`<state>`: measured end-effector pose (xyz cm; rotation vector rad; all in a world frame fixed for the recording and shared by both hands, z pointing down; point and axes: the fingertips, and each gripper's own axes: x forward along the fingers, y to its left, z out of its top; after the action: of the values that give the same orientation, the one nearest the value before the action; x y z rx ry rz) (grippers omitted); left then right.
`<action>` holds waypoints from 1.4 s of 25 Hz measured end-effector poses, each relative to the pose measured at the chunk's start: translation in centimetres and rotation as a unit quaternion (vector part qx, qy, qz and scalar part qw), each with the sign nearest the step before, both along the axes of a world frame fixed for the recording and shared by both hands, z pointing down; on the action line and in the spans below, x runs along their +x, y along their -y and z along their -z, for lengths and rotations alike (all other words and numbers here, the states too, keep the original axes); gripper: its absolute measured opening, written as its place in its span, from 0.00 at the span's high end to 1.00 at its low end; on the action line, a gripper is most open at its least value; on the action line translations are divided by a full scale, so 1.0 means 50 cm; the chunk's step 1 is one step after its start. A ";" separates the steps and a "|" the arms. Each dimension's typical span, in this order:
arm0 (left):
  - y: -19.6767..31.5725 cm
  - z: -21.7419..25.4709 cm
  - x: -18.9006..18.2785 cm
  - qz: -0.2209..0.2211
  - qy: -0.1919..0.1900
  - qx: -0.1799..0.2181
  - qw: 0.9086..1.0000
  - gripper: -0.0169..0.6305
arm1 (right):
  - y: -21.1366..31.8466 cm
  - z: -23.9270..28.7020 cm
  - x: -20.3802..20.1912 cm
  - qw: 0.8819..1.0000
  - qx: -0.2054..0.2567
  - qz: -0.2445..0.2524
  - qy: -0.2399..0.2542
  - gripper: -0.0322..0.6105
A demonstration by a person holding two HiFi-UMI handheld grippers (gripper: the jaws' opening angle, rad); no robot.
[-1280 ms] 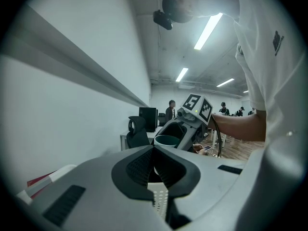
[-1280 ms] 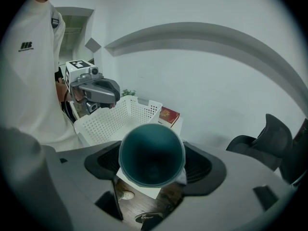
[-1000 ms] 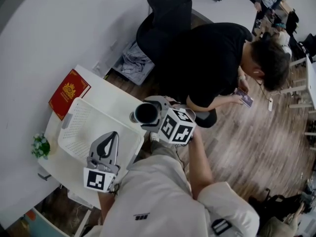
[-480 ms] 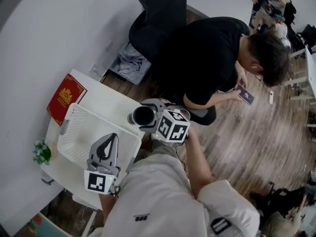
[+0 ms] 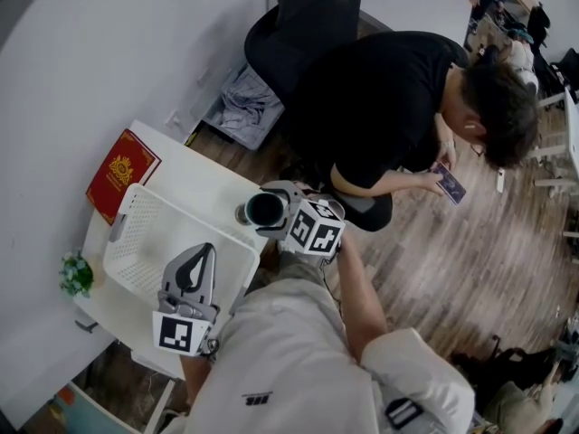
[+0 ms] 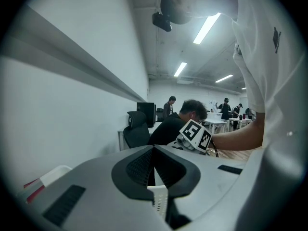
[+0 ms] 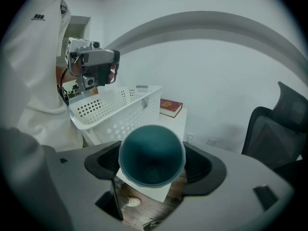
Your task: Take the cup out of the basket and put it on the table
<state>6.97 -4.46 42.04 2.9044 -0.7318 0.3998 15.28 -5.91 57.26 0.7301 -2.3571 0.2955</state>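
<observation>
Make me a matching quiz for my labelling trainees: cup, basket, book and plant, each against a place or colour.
1 cup
2 basket
3 book
4 plant

A red, beside the basket
B between the right tool's jaws
C green, at the table's edge
D white, perforated

Pairs: 1-B, 2-D, 3-A, 4-C

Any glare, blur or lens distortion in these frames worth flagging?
Left gripper view: ceiling lights blow out the top, and the corners are vignetted black. Right gripper view: even light, cup sharp, fisheye bends the wall stripe into an arc. Head view: wide-angle, evenly lit, no obvious motion blur.
</observation>
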 end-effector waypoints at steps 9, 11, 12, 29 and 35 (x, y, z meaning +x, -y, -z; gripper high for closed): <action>-0.003 -0.001 0.003 0.004 0.013 0.004 1.000 0.96 | 0.010 -0.052 0.009 1.000 0.003 -0.014 0.015 0.34; -0.004 -0.004 0.001 0.004 0.020 0.003 1.000 0.96 | 0.011 -0.063 0.013 1.000 0.000 -0.017 0.014 0.34; -0.004 -0.006 0.001 0.004 0.021 0.003 1.000 0.96 | 0.012 -0.070 0.014 1.000 -0.001 -0.019 0.014 0.34; -0.006 -0.016 0.022 0.000 0.033 -0.005 0.999 0.96 | 0.008 -0.121 0.016 0.999 -0.008 -0.024 0.025 0.34; -0.006 -0.019 0.024 -0.004 0.037 -0.007 0.999 0.96 | 0.005 -0.136 0.019 0.999 -0.008 -0.030 0.027 0.34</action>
<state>8.19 -4.14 43.00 2.8947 -0.7253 0.5120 16.21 -6.18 64.04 0.7958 -2.3832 0.3638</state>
